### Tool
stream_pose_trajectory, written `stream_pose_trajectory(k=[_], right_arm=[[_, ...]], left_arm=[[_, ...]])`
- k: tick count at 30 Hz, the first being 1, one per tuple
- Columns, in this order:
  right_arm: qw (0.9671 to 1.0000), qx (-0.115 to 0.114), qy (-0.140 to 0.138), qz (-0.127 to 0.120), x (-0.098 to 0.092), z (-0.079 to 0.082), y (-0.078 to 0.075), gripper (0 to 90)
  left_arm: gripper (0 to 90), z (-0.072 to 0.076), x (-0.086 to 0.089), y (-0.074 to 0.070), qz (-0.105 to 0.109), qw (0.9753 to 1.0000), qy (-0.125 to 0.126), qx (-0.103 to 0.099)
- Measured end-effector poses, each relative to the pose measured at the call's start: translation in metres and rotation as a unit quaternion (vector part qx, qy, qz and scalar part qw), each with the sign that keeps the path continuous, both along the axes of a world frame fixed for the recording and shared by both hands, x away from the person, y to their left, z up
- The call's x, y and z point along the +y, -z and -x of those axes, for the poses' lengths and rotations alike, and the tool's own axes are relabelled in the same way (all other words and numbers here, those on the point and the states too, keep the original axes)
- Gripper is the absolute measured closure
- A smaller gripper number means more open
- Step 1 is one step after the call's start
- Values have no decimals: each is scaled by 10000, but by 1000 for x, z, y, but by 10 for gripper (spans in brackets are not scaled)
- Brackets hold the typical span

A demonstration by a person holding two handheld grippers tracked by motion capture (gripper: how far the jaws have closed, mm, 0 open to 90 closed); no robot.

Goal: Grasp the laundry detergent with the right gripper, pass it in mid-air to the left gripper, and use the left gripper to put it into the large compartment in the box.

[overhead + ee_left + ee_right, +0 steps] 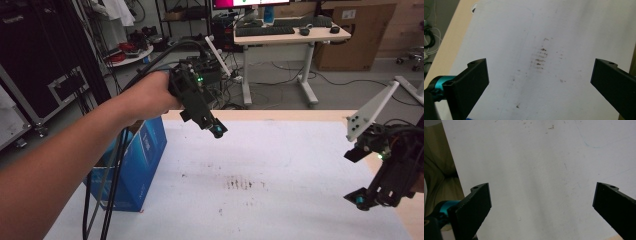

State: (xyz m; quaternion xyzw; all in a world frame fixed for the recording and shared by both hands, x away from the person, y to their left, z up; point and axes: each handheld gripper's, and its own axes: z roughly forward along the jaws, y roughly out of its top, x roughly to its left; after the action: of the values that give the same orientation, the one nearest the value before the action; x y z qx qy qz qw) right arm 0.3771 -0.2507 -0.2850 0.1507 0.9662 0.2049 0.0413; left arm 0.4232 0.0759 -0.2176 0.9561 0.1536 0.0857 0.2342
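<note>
Left gripper (pixel 212 127) above blue box (pixel 135 167) edge; right gripper (pixel 372 192) near table edge (pixel 406 220)

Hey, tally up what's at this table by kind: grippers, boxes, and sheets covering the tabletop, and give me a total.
Grippers: 2, the left gripper and the right gripper, both open and holding nothing.
Blue cardboard boxes: 1, the blue box at the table's left edge.
White sheets: 1, the stained white sheet over the tabletop.
Total: 4

Each black tool (pixel 202 107) has teal knobs, a green light, black cables and a grey three-cornered plate.
</note>
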Motion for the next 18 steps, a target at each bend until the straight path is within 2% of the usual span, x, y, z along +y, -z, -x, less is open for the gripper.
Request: stream_pose_trajectory(k=[11,18], right_arm=[[10000,21,7,38,3,-2,1,9],[10000,-2,-37,29,5,-3,2,9]], left_arm=[[16,6,-28,28,-426,9981,396,225],[16,13,-44,41,-571,9960,621,302]])
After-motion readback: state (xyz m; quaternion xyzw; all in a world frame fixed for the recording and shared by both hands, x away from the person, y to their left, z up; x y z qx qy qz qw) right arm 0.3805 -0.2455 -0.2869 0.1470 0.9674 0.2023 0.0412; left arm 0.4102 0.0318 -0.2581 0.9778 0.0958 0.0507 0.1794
